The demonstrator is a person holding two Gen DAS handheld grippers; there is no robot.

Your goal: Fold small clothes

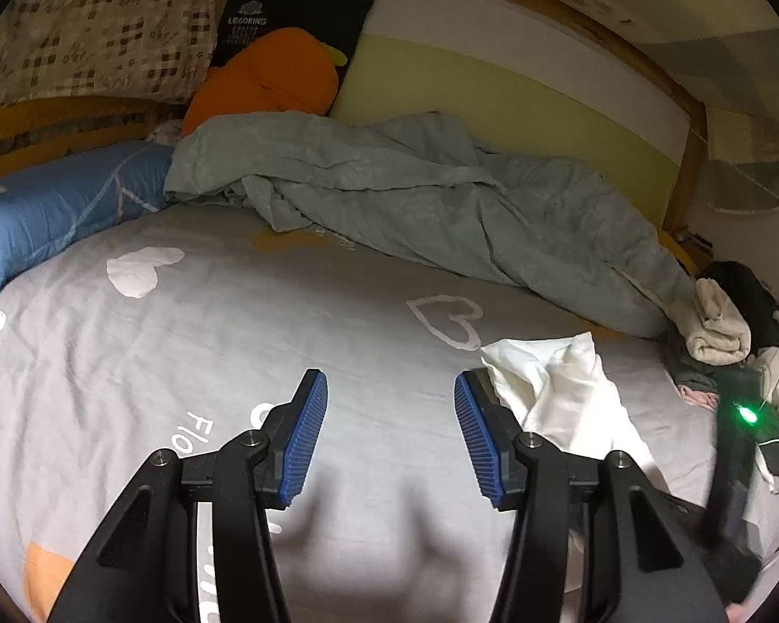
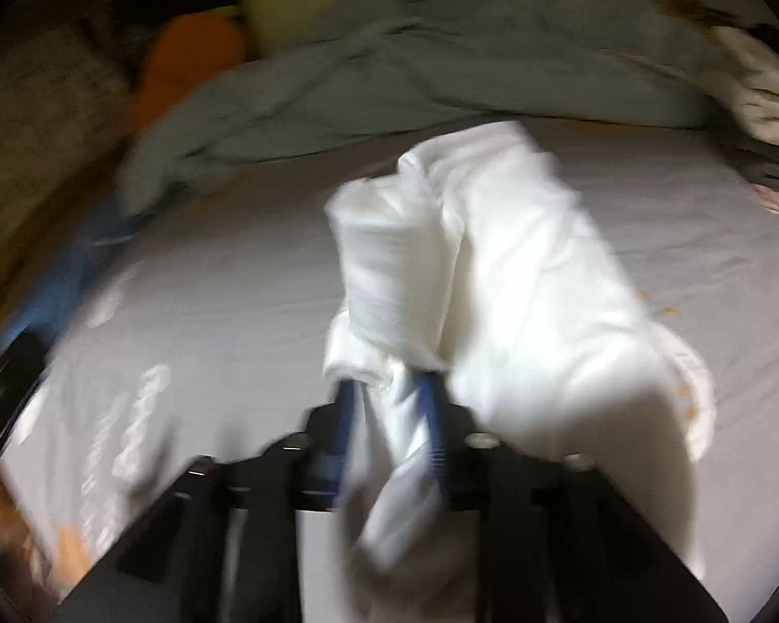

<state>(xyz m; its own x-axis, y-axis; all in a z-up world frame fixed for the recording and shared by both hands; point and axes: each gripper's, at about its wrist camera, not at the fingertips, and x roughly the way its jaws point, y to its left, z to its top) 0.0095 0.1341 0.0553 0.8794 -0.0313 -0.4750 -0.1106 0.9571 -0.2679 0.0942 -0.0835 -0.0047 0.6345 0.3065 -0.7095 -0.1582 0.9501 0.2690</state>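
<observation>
Blue ribbed pads of the left gripper stand apart w/ nothing between them, only grey bed sheet under and ahead. Just beside its right-hand finger, a bit ahead, lies the white garment, crumpled on the sheet. In the right wrist view, very blurred, the same white garment hangs over the right gripper: a twisted strip of the cloth runs between the two blue pads, which look near together on it. Whether they really press the cloth or have let loose I cannot tell for sure, but from the picture I read it as a clamp on the cloth. Farther ahead of both tongs is a rumpled grey-green blanket; ahead-left a blue pillow and an orange cushion; far right of the left tongs a pile of other clothes. Step in hand, as I judge: bring the garment to the free sheet area and spread it flat before any fold. To do it well: the left tongs should take a 2nd corner or hem, not the bunched middle, then both pull apart gently so the cloth opens w/o twist, and lay it down on the bare sheet between the tongs, well clear of blanket and pile. Thin cloth, so it will slip and bunch easily; approx. slow moves are better.
</observation>
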